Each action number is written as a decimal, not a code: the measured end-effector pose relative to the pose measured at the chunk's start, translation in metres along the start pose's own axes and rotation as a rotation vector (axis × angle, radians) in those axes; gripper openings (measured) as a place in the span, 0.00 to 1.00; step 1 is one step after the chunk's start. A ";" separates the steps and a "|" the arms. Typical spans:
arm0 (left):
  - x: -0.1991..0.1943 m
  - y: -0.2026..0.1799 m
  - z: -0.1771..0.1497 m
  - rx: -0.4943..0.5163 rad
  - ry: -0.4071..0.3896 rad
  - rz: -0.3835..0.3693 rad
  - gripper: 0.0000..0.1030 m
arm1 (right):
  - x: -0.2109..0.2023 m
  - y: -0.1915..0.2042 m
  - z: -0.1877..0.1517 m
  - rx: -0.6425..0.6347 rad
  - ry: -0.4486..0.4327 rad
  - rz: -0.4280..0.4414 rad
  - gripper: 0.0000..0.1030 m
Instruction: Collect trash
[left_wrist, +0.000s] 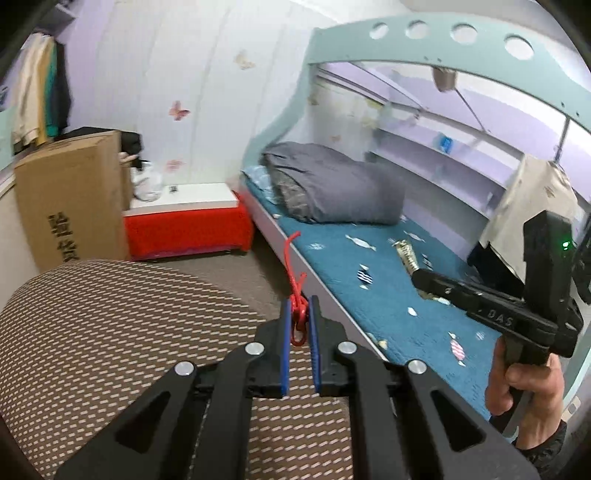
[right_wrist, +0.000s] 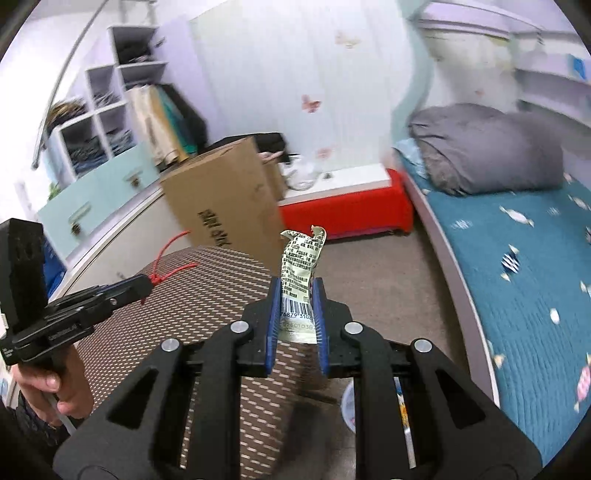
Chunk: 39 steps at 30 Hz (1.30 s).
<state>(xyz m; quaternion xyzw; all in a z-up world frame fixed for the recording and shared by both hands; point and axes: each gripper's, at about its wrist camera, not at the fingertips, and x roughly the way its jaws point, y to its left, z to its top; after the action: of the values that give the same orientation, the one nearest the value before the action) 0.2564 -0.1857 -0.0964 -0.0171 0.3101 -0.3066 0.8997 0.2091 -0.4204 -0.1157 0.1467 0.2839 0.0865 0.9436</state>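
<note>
Both grippers are loaded, which suggests the picking-up part is done for these two bits of rubbish and a bin is the next stop; I can't see one for certain.

The left gripper (left_wrist: 300, 306) sits low in the middle of its own view, its blue pads closed down onto a piece of red string (left_wrist: 295, 280). The knotted part is pinched near the fingertips and a loose tail curls upward toward the frame's centre. A thin cord like that would slip out of anything but a tight pinch, so holding it at the knot makes sense.

The right gripper (right_wrist: 297, 291) is likewise closed, on a pale green wrapper (right_wrist: 301, 262) printed with small text and a barcode. The wrapper stands up out of the pads, its crumpled top leaning toward the upper middle of the frame. It is held by its lower end, so the light foil stays clear of the fingers.

Both hang above a round stool (left_wrist: 122, 332) with a brown woven-pattern seat filling the lower left of the left view. The bed (left_wrist: 406, 295) with its teal candy-print sheet runs down the right side, a folded grey quilt (left_wrist: 332, 188) at its head. A cardboard box (right_wrist: 221, 199) and a red bedside unit (right_wrist: 351, 206) stand by the far wall.
</note>
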 end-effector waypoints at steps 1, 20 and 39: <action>0.009 -0.010 0.000 0.009 0.013 -0.014 0.09 | 0.001 -0.013 -0.003 0.028 0.004 -0.014 0.17; 0.217 -0.068 -0.039 0.089 0.454 -0.025 0.09 | 0.094 -0.154 -0.074 0.390 0.201 -0.107 0.17; 0.263 -0.070 -0.038 0.171 0.593 0.090 0.86 | 0.160 -0.204 -0.148 0.636 0.363 -0.128 0.87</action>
<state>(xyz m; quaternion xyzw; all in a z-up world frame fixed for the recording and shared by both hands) 0.3599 -0.3844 -0.2561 0.1627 0.5324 -0.2831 0.7810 0.2742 -0.5398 -0.3818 0.3965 0.4680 -0.0408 0.7887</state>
